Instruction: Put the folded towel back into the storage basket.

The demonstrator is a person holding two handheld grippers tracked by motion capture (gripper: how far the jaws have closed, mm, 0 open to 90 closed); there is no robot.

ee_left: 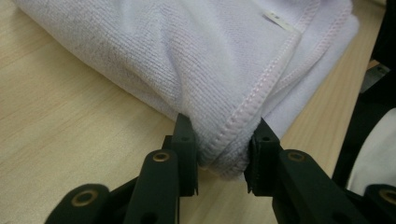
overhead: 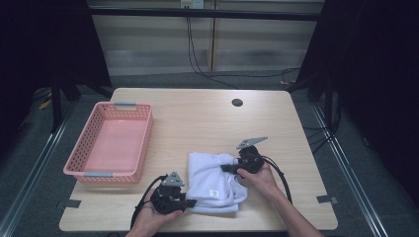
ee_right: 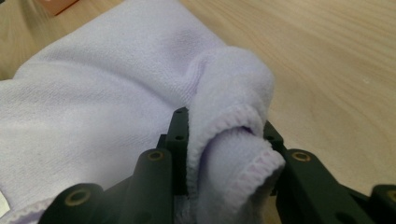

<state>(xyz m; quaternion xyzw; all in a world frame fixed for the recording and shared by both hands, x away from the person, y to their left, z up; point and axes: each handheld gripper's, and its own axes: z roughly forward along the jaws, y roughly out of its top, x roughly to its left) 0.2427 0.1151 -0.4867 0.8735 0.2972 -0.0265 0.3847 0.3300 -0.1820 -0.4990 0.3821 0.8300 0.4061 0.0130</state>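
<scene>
We see the left gripper pinching the near corner of the towel, its stitched hem bunched between the jaws (pads pressed in from both sides). The right gripper clamps a rolled fold at the towel's far edge. The towel lies folded on the table between the two grippers. Beyond the left gripper, well apart, sits a pink basket.
</scene>
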